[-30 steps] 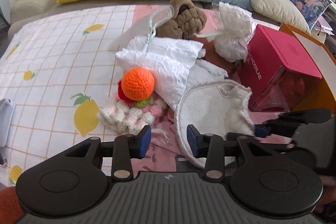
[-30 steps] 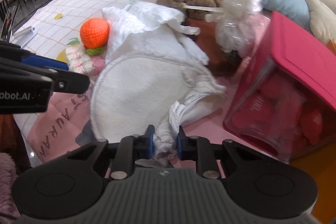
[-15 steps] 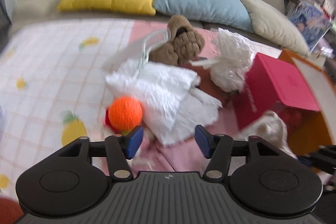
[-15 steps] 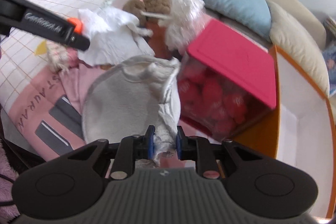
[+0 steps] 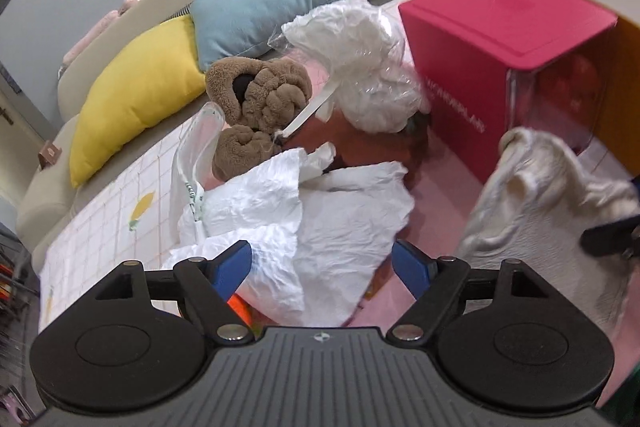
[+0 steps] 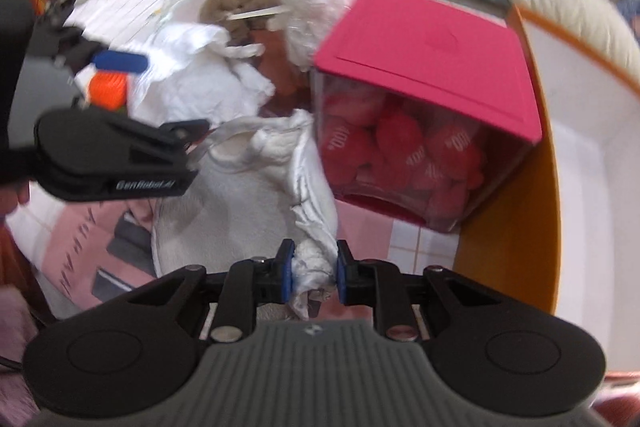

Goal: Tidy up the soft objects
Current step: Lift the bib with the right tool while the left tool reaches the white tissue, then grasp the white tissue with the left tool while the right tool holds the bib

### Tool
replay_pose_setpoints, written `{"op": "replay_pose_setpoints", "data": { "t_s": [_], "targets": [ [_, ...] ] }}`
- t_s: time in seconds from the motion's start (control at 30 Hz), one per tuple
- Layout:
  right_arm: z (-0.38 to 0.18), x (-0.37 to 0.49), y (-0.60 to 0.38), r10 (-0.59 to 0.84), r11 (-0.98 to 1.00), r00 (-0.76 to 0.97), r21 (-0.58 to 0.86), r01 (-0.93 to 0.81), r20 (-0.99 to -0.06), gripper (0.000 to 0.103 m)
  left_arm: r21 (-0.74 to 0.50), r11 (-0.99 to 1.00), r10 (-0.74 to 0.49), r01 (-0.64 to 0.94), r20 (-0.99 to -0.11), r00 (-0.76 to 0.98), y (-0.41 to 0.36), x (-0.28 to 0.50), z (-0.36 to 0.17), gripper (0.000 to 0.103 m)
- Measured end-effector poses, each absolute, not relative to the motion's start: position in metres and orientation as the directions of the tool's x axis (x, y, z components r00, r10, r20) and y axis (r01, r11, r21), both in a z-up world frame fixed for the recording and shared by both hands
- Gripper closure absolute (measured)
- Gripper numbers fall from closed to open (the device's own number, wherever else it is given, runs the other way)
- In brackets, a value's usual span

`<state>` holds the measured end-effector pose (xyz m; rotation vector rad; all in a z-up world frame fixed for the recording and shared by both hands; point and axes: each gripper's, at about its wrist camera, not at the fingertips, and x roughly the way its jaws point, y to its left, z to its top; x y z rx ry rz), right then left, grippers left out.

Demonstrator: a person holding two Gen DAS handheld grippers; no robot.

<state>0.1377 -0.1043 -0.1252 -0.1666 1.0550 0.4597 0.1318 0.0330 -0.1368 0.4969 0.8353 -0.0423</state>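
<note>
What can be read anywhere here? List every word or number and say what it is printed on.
"GenRobot.AI": left gripper's black finger, right wrist view.
"100": red soft pieces inside the pink-lidded clear box.
White lettering on the box's pink side: too faint and skewed to read.
Large letters on the pink cloth: upside down, partly cut off, not readable.
Green print on the clear plastic bag: too small.
</note>
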Motion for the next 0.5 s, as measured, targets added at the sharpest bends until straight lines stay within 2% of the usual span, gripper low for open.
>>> {"op": "replay_pose_setpoints", "data": {
  "t_s": [0.1,0.17,0.27,0.33,0.37,0.43,0.5],
  "targets": [
    [-0.125,0.141,-0.107,0.3,0.903,0.397,0.124,-0.411,-0.867,0.084,0.449,0.849,0.175,0.276,-0.734,0.657,0.029,0.136,-0.146,0.015],
    [-0.121,0.14,-0.108,0.312,0.902,0.405,0.134,-0.411,-0.859,0.084,0.463,0.836,0.188,0.296,-0.747,0.638,0.029,0.139,-0.152,0.026],
    [-0.114,0.137,-0.109,0.333,0.895,0.415,0.145,-0.422,-0.847,0.084,0.416,0.863,0.159,0.286,-0.762,0.628,0.035,0.136,-0.149,0.041],
    [-0.111,0.137,-0.11,0.338,0.893,0.417,0.148,-0.425,-0.844,0.084,0.415,0.863,0.152,0.289,-0.758,0.635,0.035,0.134,-0.145,0.059],
    [-0.111,0.137,-0.11,0.338,0.894,0.416,0.148,-0.424,-0.844,0.084,0.417,0.862,0.149,0.289,-0.752,0.642,0.034,0.133,-0.143,0.065],
    [-0.108,0.138,-0.112,0.336,0.895,0.416,0.149,-0.421,-0.845,0.084,0.413,0.865,0.14,0.283,-0.742,0.655,0.032,0.129,-0.136,0.094],
    [-0.107,0.138,-0.113,0.337,0.896,0.419,0.151,-0.417,-0.843,0.084,0.424,0.865,0.147,0.269,-0.726,0.672,0.029,0.126,-0.129,0.096]
  ]
}}
